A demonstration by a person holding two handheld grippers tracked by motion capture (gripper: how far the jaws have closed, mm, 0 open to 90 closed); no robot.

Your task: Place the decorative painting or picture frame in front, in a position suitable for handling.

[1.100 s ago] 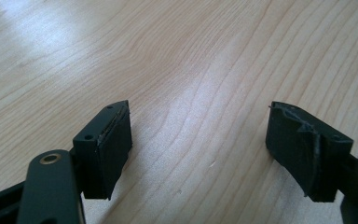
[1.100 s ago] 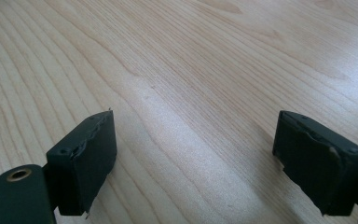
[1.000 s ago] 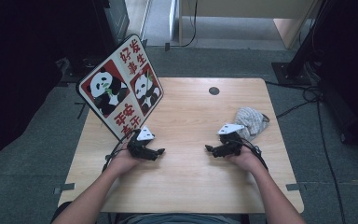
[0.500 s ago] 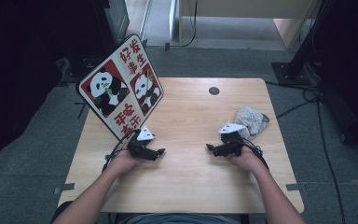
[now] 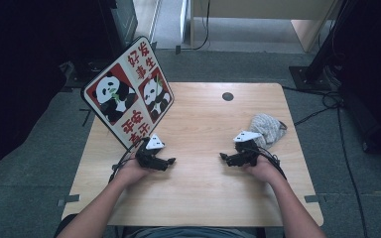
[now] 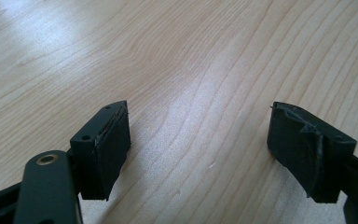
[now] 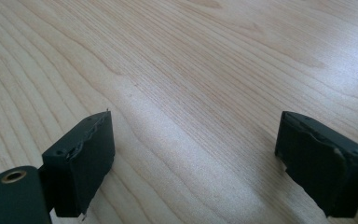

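Both hands rest on a light wooden table [image 5: 198,124], one black gripper in each. My left gripper [image 5: 170,161] lies low at the table's left-centre and points right; its jaws stand open over bare wood, as the left gripper view shows [image 6: 198,140]. My right gripper [image 5: 223,157] lies opposite and points left, open too, with bare wood between its jaws in the right gripper view [image 7: 193,154]. A wide strip of tabletop separates the two gripper tips. A grey crumpled cloth [image 5: 267,128] lies just behind the right hand.
A big panda sign [image 5: 128,93] with red characters leans over the table's left rear edge, close behind the left gripper. A dark round hole [image 5: 227,96] sits near the table's far edge. Cables [image 5: 322,104] run over the floor at the right.
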